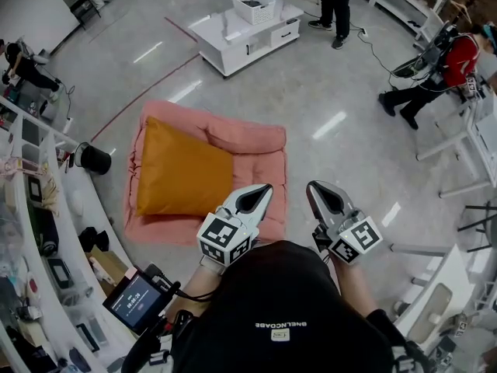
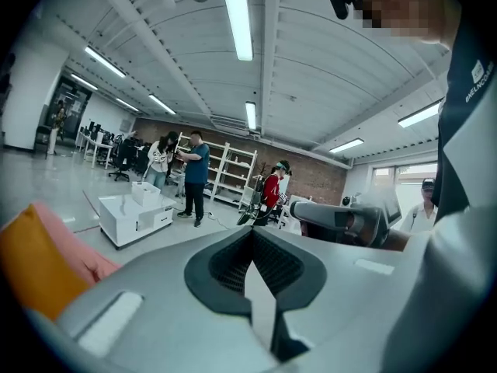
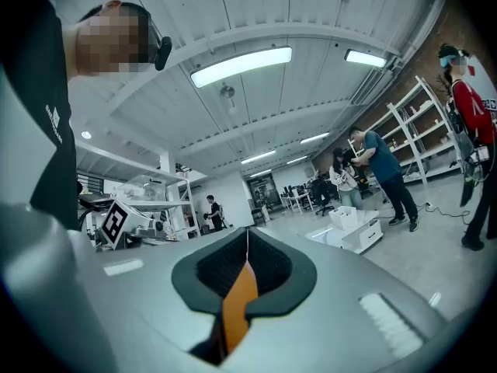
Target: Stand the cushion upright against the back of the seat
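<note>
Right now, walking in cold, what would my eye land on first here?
The bright orange cushion lying on the pink floor seat in the middle of the grey floor. Next, the two grey claws the person holds low in front, left claw and right claw, both shut and empty. Beyond stands a white cabinet.

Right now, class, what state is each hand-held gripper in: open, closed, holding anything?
Left hand-held gripper: closed, holding nothing.
Right hand-held gripper: closed, holding nothing.
</note>
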Available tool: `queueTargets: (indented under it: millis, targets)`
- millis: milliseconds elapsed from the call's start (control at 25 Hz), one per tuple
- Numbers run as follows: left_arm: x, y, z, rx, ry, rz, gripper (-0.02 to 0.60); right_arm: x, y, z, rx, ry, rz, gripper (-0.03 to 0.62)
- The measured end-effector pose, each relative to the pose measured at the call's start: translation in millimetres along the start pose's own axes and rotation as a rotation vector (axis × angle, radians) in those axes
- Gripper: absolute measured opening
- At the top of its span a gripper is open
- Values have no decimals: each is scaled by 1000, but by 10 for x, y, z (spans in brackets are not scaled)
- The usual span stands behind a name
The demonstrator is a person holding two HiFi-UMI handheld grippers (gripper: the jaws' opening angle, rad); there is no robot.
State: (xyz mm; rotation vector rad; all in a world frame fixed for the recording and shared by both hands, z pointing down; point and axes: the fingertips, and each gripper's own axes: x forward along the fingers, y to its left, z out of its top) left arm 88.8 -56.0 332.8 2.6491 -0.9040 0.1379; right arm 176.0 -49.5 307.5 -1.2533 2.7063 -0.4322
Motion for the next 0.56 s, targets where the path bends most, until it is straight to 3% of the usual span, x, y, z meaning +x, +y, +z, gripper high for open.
queueTargets:
  millis: [200,560]
  targets:
    - [-27,102,39,-79,-23,21,20,-15,-32,-27,12,11,-12,11]
    - [-18,57,22,-22,-12,8,20,-20,-48,-81,30,20,-34,11]
